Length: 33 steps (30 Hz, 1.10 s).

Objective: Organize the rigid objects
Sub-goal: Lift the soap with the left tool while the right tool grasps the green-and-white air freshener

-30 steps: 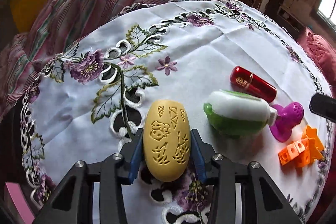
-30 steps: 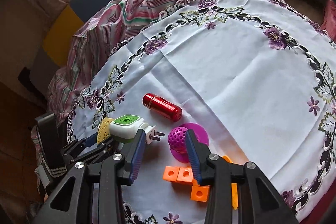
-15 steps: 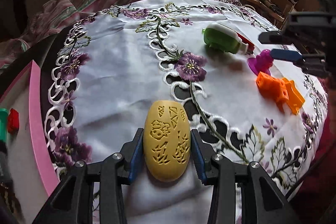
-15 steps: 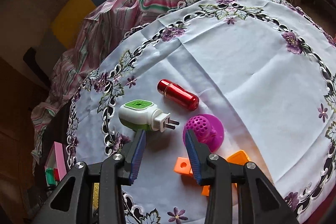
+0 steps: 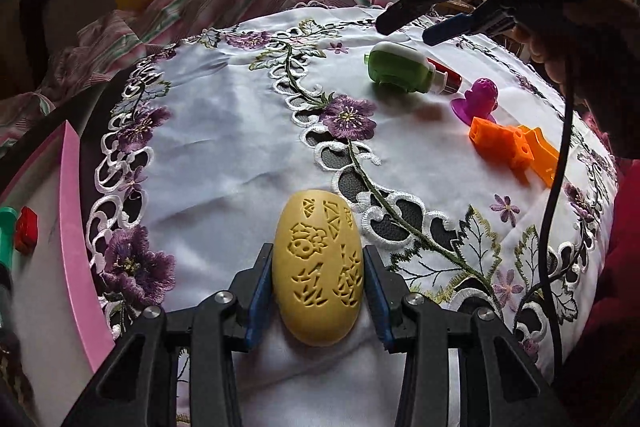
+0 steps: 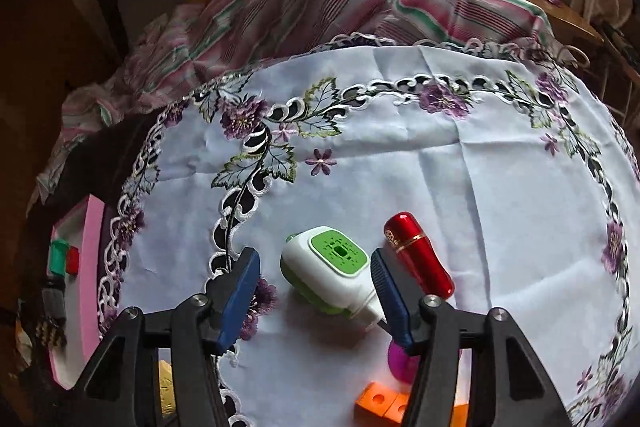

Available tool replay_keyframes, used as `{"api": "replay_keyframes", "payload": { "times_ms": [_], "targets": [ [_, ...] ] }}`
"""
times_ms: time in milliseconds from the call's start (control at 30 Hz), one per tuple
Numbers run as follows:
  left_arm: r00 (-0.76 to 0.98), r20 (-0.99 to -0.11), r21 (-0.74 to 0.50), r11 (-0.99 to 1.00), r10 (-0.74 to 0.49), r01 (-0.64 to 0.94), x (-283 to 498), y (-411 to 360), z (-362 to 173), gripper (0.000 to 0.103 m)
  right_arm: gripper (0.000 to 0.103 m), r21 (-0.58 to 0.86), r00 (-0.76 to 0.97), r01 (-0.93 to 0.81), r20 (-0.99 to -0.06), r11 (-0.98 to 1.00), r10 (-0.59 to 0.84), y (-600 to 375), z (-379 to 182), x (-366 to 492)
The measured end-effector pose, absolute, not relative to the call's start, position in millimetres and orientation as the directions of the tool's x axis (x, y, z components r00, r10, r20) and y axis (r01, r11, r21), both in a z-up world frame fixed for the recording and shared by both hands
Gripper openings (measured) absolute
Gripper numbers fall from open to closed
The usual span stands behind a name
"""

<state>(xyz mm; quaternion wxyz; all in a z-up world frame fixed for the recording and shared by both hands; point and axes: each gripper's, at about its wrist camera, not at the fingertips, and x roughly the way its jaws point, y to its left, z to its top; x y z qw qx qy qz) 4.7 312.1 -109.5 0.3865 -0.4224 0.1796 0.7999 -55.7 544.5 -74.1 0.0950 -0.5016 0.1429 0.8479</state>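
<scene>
Over embroidered tablecloth (image 5: 224,131), left gripper (image 5: 318,285) fingers clamp yellow oval (image 5: 318,271); right gripper (image 6: 316,287) fingers, just widened, straddle green-white plug (image 6: 328,271) untouched.

My left claw (image 5: 318,301) and my right claw (image 6: 316,297) are alike, each of matte black plastic arms with triangular cut-outs, round silver screws at the joints and ribbed blue pads (image 6: 239,297) on the fingers, and a thin black cable (image 5: 554,227) hangs beside my dark red sleeve (image 5: 622,267).
</scene>
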Motion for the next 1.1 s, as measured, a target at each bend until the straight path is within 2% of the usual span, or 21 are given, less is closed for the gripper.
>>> {"api": "replay_keyframes", "payload": {
  "times_ms": [167,267,300,467,667,767,900,1100],
  "targets": [
    [-0.341,-0.811,-0.052,-0.639,0.475,-0.767,4,311,-110,0.043,0.059,-0.007,-0.379,-0.227,-0.92,-0.974,0.095,529,-102,-71],
    [-0.343,-0.808,-0.057,-0.642,0.479,-0.764,4,310,-111,0.043,0.058,-0.095,-0.33,-0.24,-0.928,-0.966,0.174,525,-119,-77],
    [-0.342,-0.807,-0.06,-0.643,0.482,-0.763,4,310,-111,0.043,0.055,-0.102,-0.333,-0.258,-0.924,-0.961,0.187,525,-121,-76],
    [-0.347,-0.802,-0.059,-0.643,0.486,-0.764,4,310,-111,0.043,0.055,-0.04,-0.388,-0.262,-0.911,-0.964,0.143,502,-112,-60],
    [-0.35,-0.799,-0.062,-0.646,0.488,-0.761,5,308,-111,0.043,0.055,0.09,-0.398,-0.252,-0.917,-0.963,0.019,473,-116,-30],
    [-0.349,-0.809,-0.058,-0.655,0.473,-0.753,5,308,-109,0.042,0.055,0.076,-0.413,-0.247,-0.91,-0.966,0.034,469,-117,-30],
    [-0.347,-0.821,-0.061,-0.673,0.454,-0.737,6,304,-104,0.042,0.055,0.125,-0.427,-0.269,-0.904,-0.955,0.002,477,-118,-30],
    [-0.359,-0.801,-0.069,-0.669,0.479,-0.74,18,293,-83,0.042,0.055,0.105,-0.419,-0.221,-0.908,-0.97,-0.003,473,-120,-31]
  ]
}}
